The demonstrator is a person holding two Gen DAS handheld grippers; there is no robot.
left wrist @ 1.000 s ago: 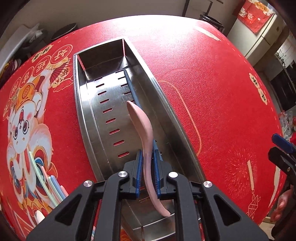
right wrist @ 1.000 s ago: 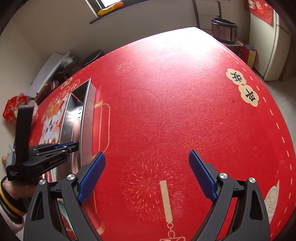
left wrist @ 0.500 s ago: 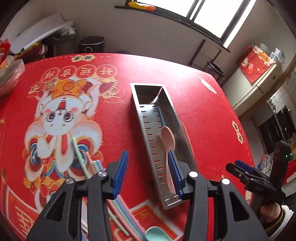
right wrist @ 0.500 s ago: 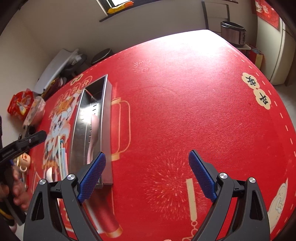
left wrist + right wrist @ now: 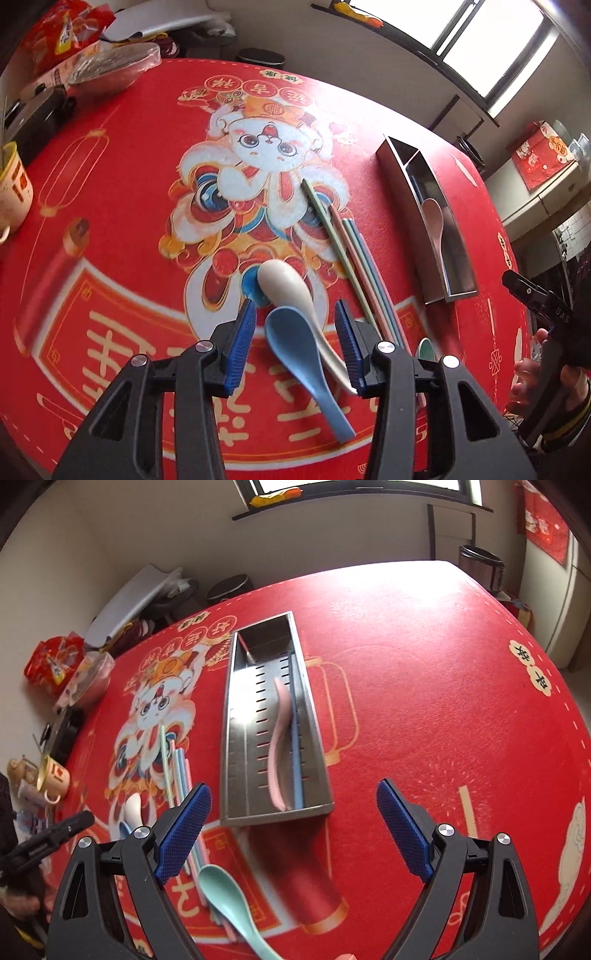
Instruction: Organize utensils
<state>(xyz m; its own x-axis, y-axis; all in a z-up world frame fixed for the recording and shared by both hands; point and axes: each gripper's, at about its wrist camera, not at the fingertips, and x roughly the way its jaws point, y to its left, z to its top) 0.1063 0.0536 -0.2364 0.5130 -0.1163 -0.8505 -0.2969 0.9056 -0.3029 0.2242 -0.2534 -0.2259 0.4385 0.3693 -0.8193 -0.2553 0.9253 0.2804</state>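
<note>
My left gripper (image 5: 295,341) sits at the bottom centre of its own view, jaws apart and gripping nothing. They opened within the last second and have since stood at that width. Between and beneath the blue pads (image 5: 242,341) I see a blue spoon (image 5: 301,363) lying on the red tablecloth (image 5: 129,206), its bowl toward the upper left and its handle running down to the lower right. A cream spoon (image 5: 286,290) lies just beside it and partly under it, bowl higher in the frame. Right of these, a bundle of pastel chopsticks (image 5: 351,254) runs diagonally from centre to lower right, and the edge of a green spoon (image 5: 424,347) peeks out behind my right-hand finger. Along the right side of that view stands the long metal tray (image 5: 456,266), with a pink spoon (image 5: 434,221) lying inside it.

In the right wrist view my right gripper (image 5: 293,830) fills the bottom, jaws spread wide and empty, hovering above the tablecloth near the closest end of the tray (image 5: 236,738). The pink spoon (image 5: 279,738) lies lengthwise in the tray's slotted section, next to a blue chopstick (image 5: 296,738) along its right wall. The green spoon (image 5: 225,893) rests at lower centre left, beside the chopsticks (image 5: 179,771), and the cream spoon (image 5: 133,810) shows at lower left. A yellow mug (image 5: 55,777) stands at the left edge
</note>
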